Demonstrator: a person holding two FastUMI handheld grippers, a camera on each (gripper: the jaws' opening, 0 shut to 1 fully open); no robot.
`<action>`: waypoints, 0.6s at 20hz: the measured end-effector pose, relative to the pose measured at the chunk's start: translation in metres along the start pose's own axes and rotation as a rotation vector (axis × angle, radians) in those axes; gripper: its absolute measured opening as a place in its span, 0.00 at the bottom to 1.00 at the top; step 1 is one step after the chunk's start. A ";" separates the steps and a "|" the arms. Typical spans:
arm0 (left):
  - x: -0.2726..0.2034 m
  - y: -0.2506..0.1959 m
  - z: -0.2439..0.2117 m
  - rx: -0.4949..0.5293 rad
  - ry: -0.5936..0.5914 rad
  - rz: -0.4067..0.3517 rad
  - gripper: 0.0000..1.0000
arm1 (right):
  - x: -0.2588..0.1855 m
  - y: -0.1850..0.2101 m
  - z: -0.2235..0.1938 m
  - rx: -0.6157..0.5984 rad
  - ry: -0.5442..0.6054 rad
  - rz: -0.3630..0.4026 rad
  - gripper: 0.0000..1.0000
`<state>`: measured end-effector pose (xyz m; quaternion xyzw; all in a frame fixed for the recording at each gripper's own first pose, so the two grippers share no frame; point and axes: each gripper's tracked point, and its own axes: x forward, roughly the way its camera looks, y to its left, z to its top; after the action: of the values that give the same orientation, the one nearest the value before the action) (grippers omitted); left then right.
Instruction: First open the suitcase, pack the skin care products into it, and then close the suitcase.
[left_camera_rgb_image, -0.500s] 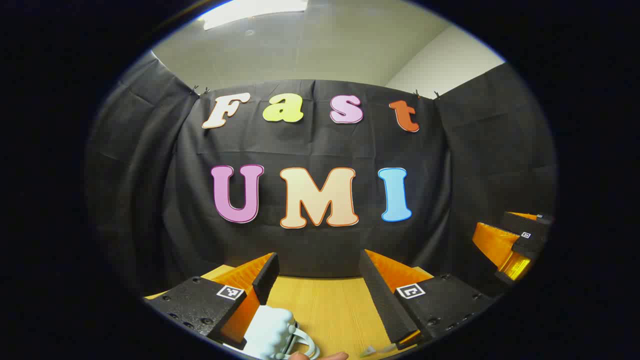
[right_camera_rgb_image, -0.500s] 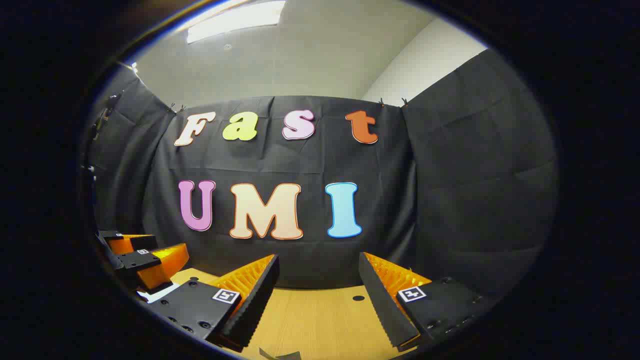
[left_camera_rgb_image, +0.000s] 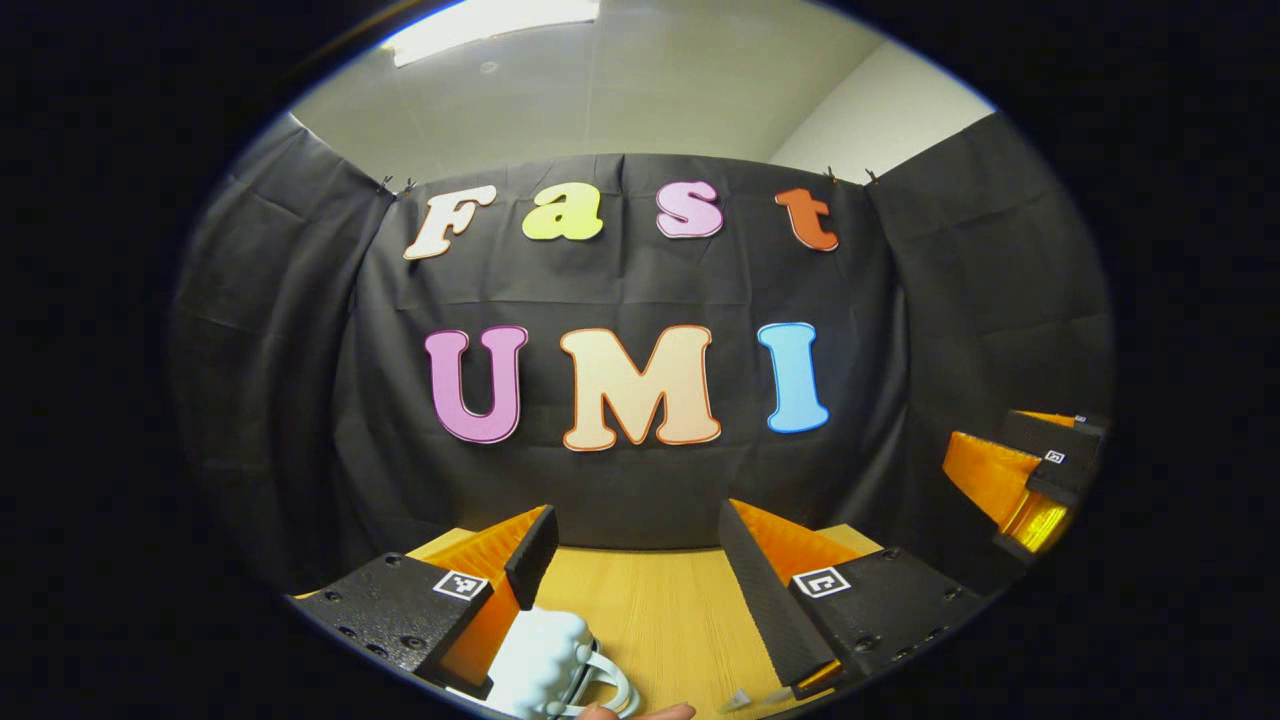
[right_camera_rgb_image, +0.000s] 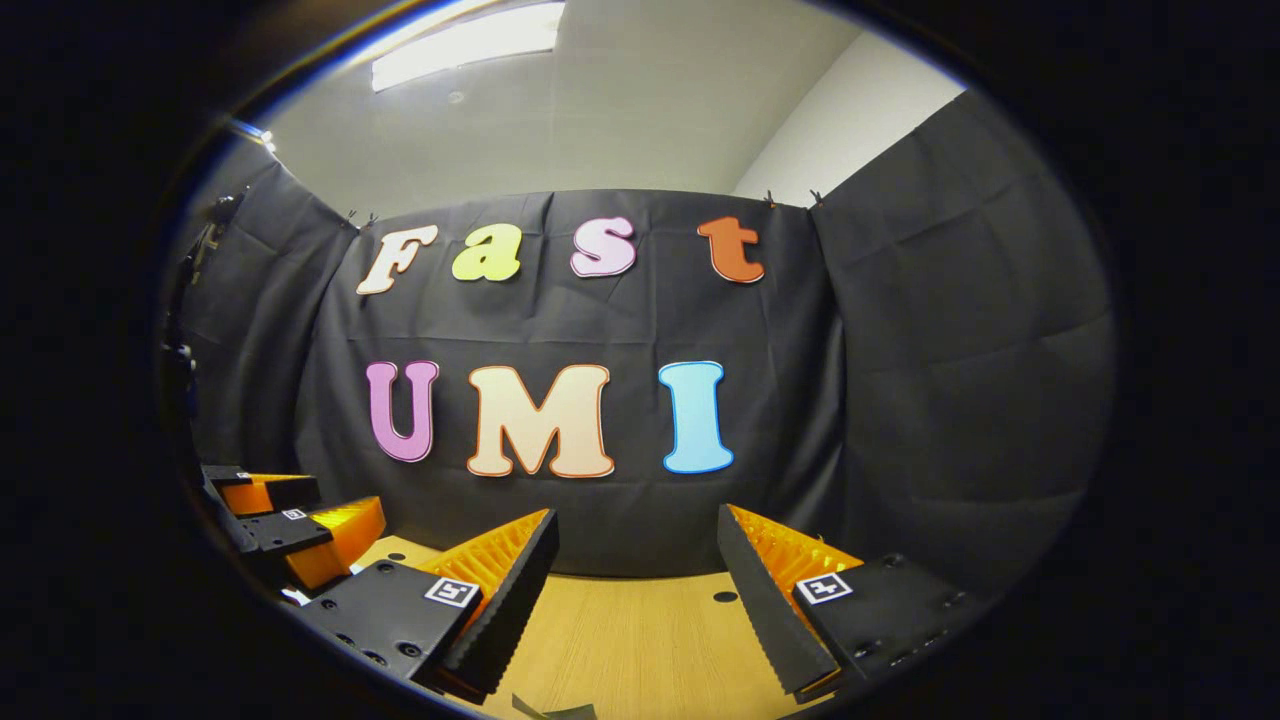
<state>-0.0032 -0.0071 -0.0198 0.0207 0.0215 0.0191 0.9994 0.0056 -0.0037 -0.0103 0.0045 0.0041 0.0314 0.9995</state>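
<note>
1. In the left gripper view I am looking along my left gripper (left_camera_rgb_image: 635, 545), its two wedge-shaped fingers (left_camera_rgb_image: 770, 600) standing wide apart with nothing between them; their inner faces are finely ribbed.
2. Just beside the left finger, low in that view, a white lumpy object with rounded ridges (left_camera_rgb_image: 540, 660) is sitting on the table; a thin pale loop curves off its right side. I cannot tell what it is or whether it touches the finger.
3. The table (left_camera_rgb_image: 650, 620) is showing a smooth, light wood grain running away toward the draped black cloth wall (left_camera_rgb_image: 300, 400), which is hanging in soft folds.
4. At the bottom edge, a fingertip (left_camera_rgb_image: 640, 712) is peeking in, and to its right a small clear, pointed scrap (left_camera_rgb_image: 745, 700) is lying on the wood.
5. Far right in that view, my right gripper (left_camera_rgb_image: 1030, 480) is hovering above the table.
6. In the right gripper view, the left gripper (right_camera_rgb_image: 290, 520) is sitting at the far left, its jaws apart.
7. My right gripper (right_camera_rgb_image: 635, 560) is likewise open, its toothed fingers (right_camera_rgb_image: 765, 610) well apart over bare wood (right_camera_rgb_image: 640, 640).
8. A small dark round hole (right_camera_rgb_image: 727, 596) is marking the tabletop near the right finger.
9. I cannot pick out the suitcase; I cannot tell where it lies.
</note>
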 end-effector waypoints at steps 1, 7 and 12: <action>-0.002 0.000 -0.006 0.009 0.015 0.013 0.94 | 0.001 0.000 -0.004 0.000 0.005 0.017 0.99; -0.022 0.008 -0.060 0.052 0.128 0.090 0.95 | 0.009 0.001 -0.043 0.016 0.083 0.107 1.00; -0.022 0.015 -0.118 0.021 0.274 0.058 0.95 | 0.009 0.005 -0.038 0.032 0.092 0.075 1.00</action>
<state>-0.0304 0.0121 -0.1357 0.0288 0.1574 0.0506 0.9858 0.0143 0.0026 -0.0487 0.0191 0.0504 0.0691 0.9961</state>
